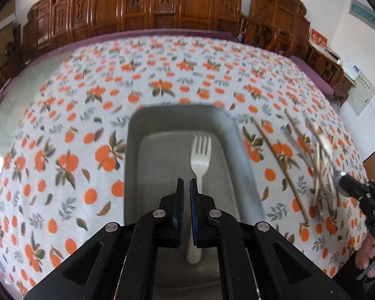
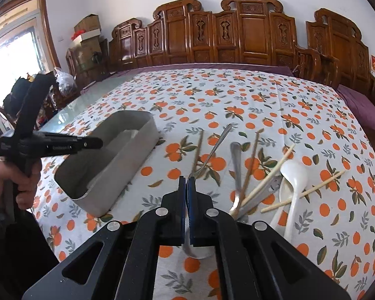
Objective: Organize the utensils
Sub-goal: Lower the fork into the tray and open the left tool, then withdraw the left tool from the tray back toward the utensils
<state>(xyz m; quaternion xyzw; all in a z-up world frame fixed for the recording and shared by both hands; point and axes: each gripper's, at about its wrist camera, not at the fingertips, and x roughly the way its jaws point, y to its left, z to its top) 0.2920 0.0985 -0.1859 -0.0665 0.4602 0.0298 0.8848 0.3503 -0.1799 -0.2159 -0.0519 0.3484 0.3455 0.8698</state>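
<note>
A grey metal tray [image 1: 135, 150] sits on the orange-print tablecloth; it also shows in the right wrist view [image 2: 137, 137]. A white plastic fork [image 1: 200, 155] lies inside it, tines pointing away. My left gripper [image 1: 186, 182] hovers above the fork's handle, jaws nearly closed with a narrow gap, holding nothing. My right gripper [image 2: 187, 178] is shut on a metal spoon [image 2: 213, 150], whose bowl shows below the fingers and whose handle rises ahead. Beside it lie a second metal spoon [image 2: 236, 165], a white ladle spoon [image 2: 293, 175] and several wooden chopsticks [image 2: 267, 180].
The tablecloth [image 2: 237, 95] covers a large table; bare glass [image 2: 87, 105] shows at its left. Carved wooden chairs [image 2: 237, 37] line the far edge. The left gripper and the hand that holds it [image 2: 50, 145] show over the tray in the right wrist view.
</note>
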